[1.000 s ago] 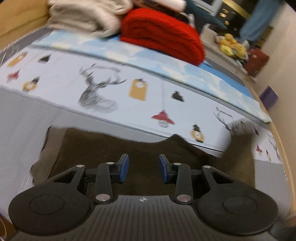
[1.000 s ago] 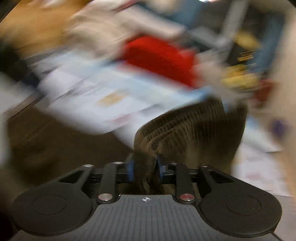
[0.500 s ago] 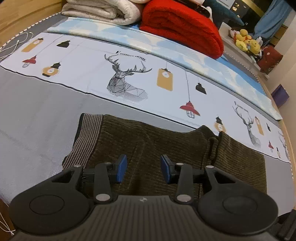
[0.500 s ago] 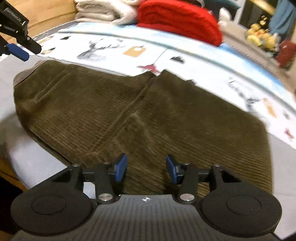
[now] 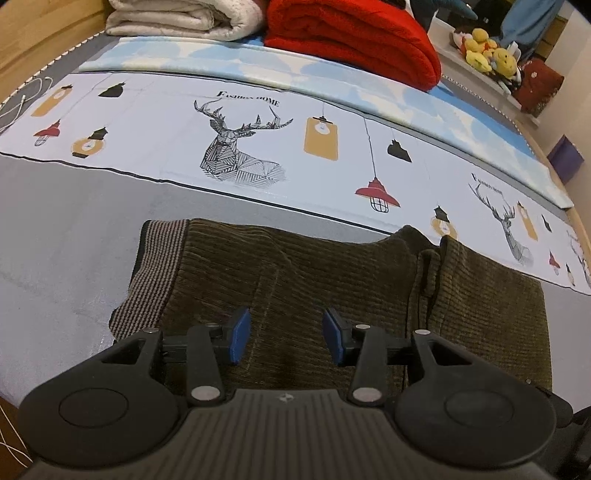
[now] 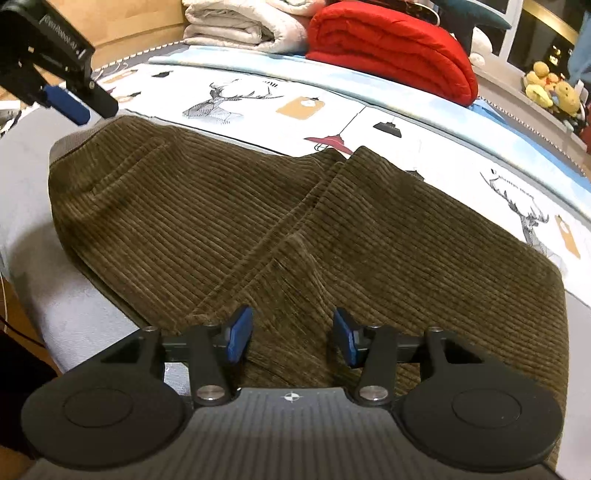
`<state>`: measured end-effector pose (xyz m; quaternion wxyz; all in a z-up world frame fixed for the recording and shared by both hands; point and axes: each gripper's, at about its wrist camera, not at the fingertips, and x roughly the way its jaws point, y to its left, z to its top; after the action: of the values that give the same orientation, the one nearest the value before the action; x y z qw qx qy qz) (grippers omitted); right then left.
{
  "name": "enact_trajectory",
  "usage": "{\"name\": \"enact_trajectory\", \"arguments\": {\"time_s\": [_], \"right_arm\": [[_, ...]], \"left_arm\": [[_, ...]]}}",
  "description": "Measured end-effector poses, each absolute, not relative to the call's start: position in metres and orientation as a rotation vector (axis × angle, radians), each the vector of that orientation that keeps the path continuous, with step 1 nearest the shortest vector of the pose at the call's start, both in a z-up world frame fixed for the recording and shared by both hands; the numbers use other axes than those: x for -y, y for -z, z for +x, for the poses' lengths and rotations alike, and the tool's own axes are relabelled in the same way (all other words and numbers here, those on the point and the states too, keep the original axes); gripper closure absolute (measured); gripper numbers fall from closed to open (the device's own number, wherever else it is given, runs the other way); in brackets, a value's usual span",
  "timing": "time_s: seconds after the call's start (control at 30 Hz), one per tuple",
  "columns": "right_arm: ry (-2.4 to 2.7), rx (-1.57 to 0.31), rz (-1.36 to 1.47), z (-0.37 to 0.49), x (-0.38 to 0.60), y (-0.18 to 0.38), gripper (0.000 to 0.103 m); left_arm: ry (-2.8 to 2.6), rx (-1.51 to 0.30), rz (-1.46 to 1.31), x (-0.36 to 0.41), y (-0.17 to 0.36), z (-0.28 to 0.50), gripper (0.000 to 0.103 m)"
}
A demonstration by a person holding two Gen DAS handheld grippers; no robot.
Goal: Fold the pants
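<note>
A: Where do the pants (image 6: 258, 221) lie?

B: Flat on the grey cover (image 5: 66, 229) of the bed, folded, with one layer lying over another along a diagonal edge. The striped waistband (image 5: 155, 273) is at the left end in the left wrist view. The far edge of the pants just reaches the printed sheet (image 5: 240, 140) with its deer and lanterns.

A: The left gripper (image 5: 284, 336)?

B: Its jaws stand apart and have just been opening. It hangs over the cloth near the waistband, and the blue pads (image 5: 238, 334) press on nothing. In the right wrist view it shows at upper left, above the waistband corner.

A: The right gripper (image 6: 291, 336)?

B: Its jaws are apart as well, having just been opening. Pants cloth shows in the gap, but the pads do not press on it. It hangs over the near edge of the upper layer.

A: Background?

B: A red blanket (image 6: 391, 48) and a white blanket (image 6: 240, 26), both folded, lie side by side at the far side of the bed. Yellow plush toys (image 5: 487, 51) sit on a shelf beyond.
</note>
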<state>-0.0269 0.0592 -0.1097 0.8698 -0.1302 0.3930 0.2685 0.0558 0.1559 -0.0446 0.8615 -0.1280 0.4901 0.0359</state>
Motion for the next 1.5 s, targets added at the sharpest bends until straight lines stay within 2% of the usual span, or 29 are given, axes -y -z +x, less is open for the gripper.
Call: {"name": "enact_trajectory", "arguments": {"time_s": [0.17, 0.3, 0.33, 0.37, 0.4, 0.6, 0.73, 0.8, 0.87, 0.9, 0.93, 1.0, 1.17, 1.3, 1.43, 1.5], "right_arm": [[-0.600, -0.795, -0.242, -0.030, -0.059, 0.104, 0.048], [-0.590, -0.816, -0.306, -0.030, -0.066, 0.112, 0.050], [-0.593, -0.830, -0.290, -0.029, -0.065, 0.113, 0.057], [-0.611, -0.853, -0.253, -0.025, -0.063, 0.114, 0.072], [-0.630, -0.868, -0.236, -0.023, -0.062, 0.113, 0.102], [-0.743, -0.725, -0.261, -0.043, -0.063, 0.080, 0.103], [-0.798, -0.813, -0.407, -0.051, -0.076, 0.087, 0.103], [-0.743, -0.793, -0.384, -0.048, -0.063, 0.081, 0.097], [-0.683, -0.802, -0.258, -0.035, -0.037, 0.069, 0.080], [-0.636, -0.806, -0.197, -0.027, -0.019, 0.062, 0.062], [-0.575, -0.803, -0.151, -0.019, 0.001, 0.056, 0.052], [-0.459, -0.813, -0.086, -0.003, 0.042, 0.048, 0.050], [-0.154, -0.923, 0.120, 0.021, 0.149, 0.067, 0.042], [-0.124, -1.078, 0.393, 0.018, 0.190, 0.108, 0.041], [-0.106, -1.156, 0.421, 0.017, 0.192, 0.138, 0.031], [-0.100, -1.168, 0.459, 0.017, 0.198, 0.142, 0.030]], "left_arm": [[-0.072, -1.030, -0.254, -0.154, 0.045, 0.056, 0.054], [-0.076, -1.031, -0.264, -0.155, 0.045, 0.057, 0.054], [-0.074, -1.030, -0.262, -0.155, 0.045, 0.057, 0.054], [-0.072, -1.030, -0.258, -0.154, 0.044, 0.057, 0.054], [-0.071, -1.029, -0.253, -0.153, 0.044, 0.058, 0.054], [-0.054, -1.028, -0.245, -0.140, 0.043, 0.063, 0.054], [-0.027, -1.036, -0.215, -0.123, 0.044, 0.067, 0.054], [-0.009, -1.040, -0.210, -0.114, 0.045, 0.069, 0.055], [0.015, -1.049, -0.204, -0.103, 0.047, 0.072, 0.055], [0.032, -1.057, -0.205, -0.098, 0.048, 0.074, 0.054], [0.056, -1.072, -0.217, -0.090, 0.051, 0.077, 0.055], [0.102, -1.105, -0.241, -0.077, 0.056, 0.082, 0.052], [0.214, -1.267, -0.263, -0.028, 0.086, 0.097, 0.037], [0.210, -1.395, -0.213, 0.004, 0.115, 0.103, 0.036], [0.146, -1.463, -0.164, 0.017, 0.138, 0.106, 0.036], [0.119, -1.481, -0.169, 0.018, 0.148, 0.104, 0.037]]}}
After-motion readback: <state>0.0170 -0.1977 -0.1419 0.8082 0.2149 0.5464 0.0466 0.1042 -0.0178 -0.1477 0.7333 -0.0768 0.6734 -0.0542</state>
